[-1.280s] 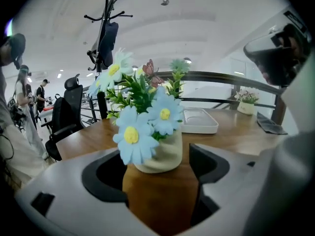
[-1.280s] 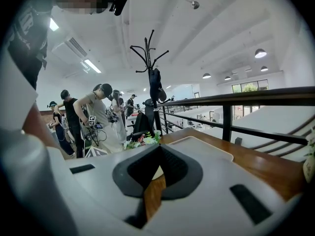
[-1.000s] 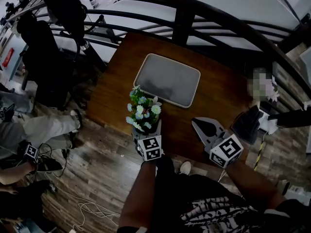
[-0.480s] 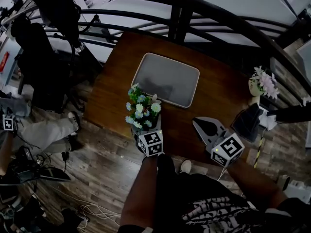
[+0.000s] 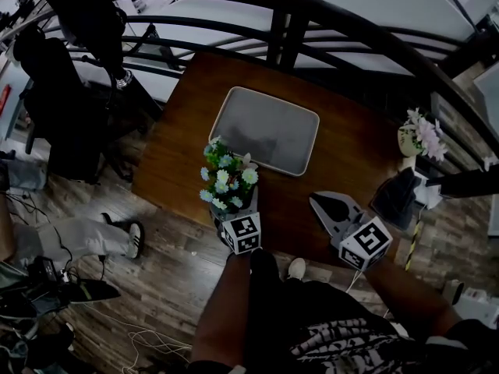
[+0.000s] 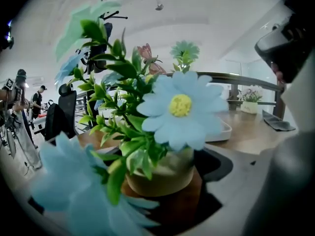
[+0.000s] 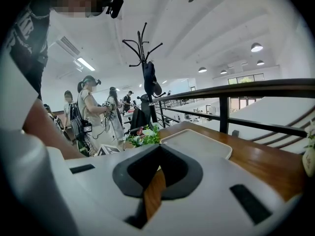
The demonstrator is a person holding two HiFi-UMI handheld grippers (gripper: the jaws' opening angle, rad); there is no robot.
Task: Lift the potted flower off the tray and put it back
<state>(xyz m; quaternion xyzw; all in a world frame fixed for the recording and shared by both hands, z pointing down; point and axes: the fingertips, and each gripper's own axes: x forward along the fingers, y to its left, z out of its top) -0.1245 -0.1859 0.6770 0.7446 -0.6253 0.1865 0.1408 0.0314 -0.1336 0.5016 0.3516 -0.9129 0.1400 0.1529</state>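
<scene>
Bare tray (image 5: 265, 131) on table (image 5: 351, 146), potted flower (image 5: 228, 184) on wood beside it, left gripper (image 5: 234, 207) jaws wide around pot, just opening, right gripper (image 5: 316, 199) clenched, empty

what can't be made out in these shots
- Left gripper view: blurred petals cover one jaw of the left tool, so its grip on the potted flower is unclear.
- Head view: the blooms hide its pot and the tool's tips.
- Head view: second flower pot, too small.

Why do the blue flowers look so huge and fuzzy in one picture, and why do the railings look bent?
Left gripper view: the potted flower sits too close, so front petals blur. Head view: the wide lens bows the railing.
</scene>
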